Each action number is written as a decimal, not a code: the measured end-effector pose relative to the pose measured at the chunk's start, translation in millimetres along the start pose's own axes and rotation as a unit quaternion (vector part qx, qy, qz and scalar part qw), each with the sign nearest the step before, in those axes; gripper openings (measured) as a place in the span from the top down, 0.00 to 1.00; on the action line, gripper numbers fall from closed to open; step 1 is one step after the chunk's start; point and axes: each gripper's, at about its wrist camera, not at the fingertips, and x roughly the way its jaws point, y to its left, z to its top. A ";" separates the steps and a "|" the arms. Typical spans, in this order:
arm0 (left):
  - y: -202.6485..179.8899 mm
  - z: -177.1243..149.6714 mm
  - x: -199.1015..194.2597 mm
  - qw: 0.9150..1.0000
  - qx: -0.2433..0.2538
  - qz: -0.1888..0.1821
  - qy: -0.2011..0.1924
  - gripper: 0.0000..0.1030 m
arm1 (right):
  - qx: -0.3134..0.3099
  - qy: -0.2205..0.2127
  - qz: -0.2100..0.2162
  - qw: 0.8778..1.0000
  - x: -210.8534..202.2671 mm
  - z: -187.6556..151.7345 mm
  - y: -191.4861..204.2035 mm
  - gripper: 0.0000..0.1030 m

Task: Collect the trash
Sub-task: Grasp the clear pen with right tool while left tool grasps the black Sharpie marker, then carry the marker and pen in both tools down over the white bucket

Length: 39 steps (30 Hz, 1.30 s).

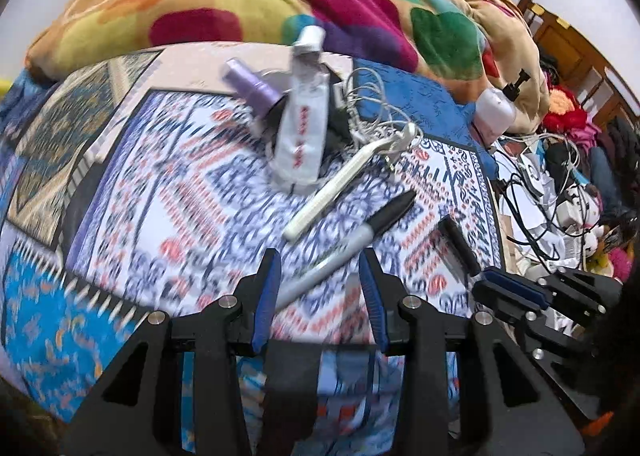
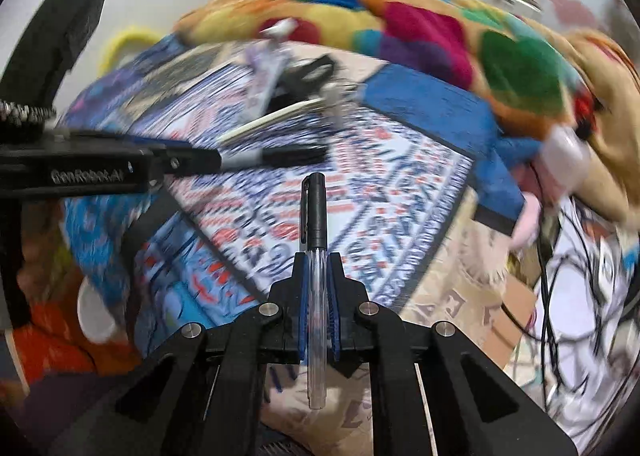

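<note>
Right claw (image 2: 319,256) grips a pen (image 2: 316,256) — left claw (image 1: 318,256) straddles a marker (image 1: 344,244).

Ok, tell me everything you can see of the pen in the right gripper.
The pen is a ballpoint with a clear plastic barrel and a black cap with a clip. The right gripper is shut on the barrel, its blue pads pressing either side. The capped end points forward over the patterned bedspread; the clear tail runs back between the fingers. Nothing else touches it.

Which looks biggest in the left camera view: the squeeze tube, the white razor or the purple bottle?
By apparent size:
1. Squeeze tube
2. White razor, about as long but thinner, so the order with the tube is unsure
3. Purple bottle, which lies farther from the camera
</note>
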 end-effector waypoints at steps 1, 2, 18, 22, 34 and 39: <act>-2.6 2.4 3.5 1.000 0.007 0.005 0.000 0.61 | 0.014 -0.007 -0.005 1.000 -0.4 0.6 -3.6 0.92; -5.5 4.6 7.7 1.000 0.013 0.008 0.002 0.61 | 0.025 -0.012 -0.010 1.000 0.0 1.9 -6.4 0.92; -27.5 -52.5 -17.2 0.997 0.015 0.074 -0.001 0.90 | -0.008 -0.023 -0.043 0.999 1.1 -3.8 10.8 0.92; -31.0 -55.2 -16.7 0.996 0.034 0.083 -0.004 0.90 | -0.013 -0.026 -0.044 0.999 1.0 -5.2 11.7 0.91; -27.5 -40.5 -10.1 0.999 0.024 0.040 -0.011 0.90 | 0.025 -0.015 -0.013 0.999 3.3 2.2 4.0 0.92; -25.4 -47.5 -37.9 0.998 0.013 0.045 -0.038 0.90 | 0.049 -0.015 0.007 0.999 -6.2 6.2 3.7 0.92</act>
